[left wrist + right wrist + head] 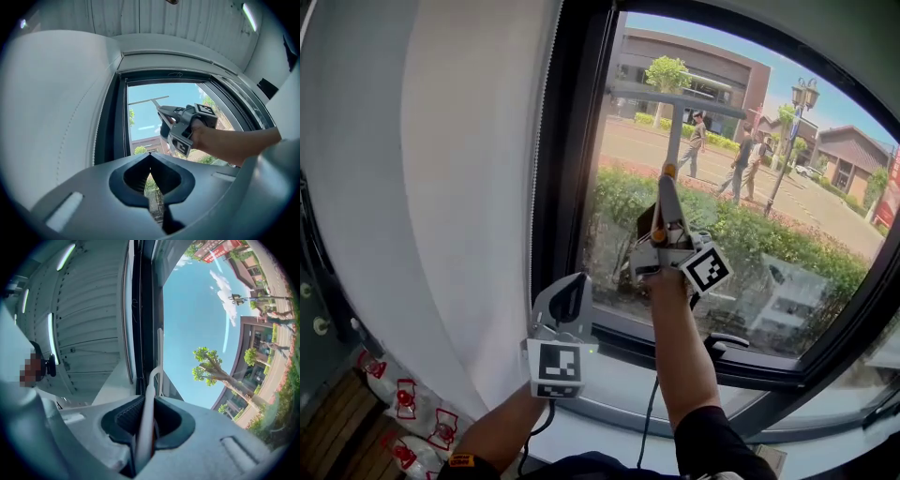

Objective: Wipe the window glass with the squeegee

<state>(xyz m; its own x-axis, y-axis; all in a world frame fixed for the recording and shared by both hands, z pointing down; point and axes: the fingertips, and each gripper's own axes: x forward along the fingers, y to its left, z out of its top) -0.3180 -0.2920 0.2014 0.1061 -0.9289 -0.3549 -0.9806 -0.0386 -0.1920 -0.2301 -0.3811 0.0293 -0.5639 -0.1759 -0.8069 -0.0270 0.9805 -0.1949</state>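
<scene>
Squeegee (pixel 674 131): pale handle clamped between the jaws of the right gripper (pixel 667 211), handle upright, crossbar blade level and laid against the upper part of the window glass (pixel 797 202). In the right gripper view the handle (pixel 146 413) runs straight up out of the closed-on jaws (pixel 146 423) to the blade beside the dark window frame (pixel 138 310). Left gripper (pixel 567 305): jaws drawn together with nothing between them (pixel 150 180), held lower and to the left, in front of the frame's (pixel 572 141) lower corner, apart from the squeegee. White curtain (pixel 441 187): just left of the frame. Beyond the glass: hedge (pixel 759 239), people walking on a street (pixel 717 141).
</scene>
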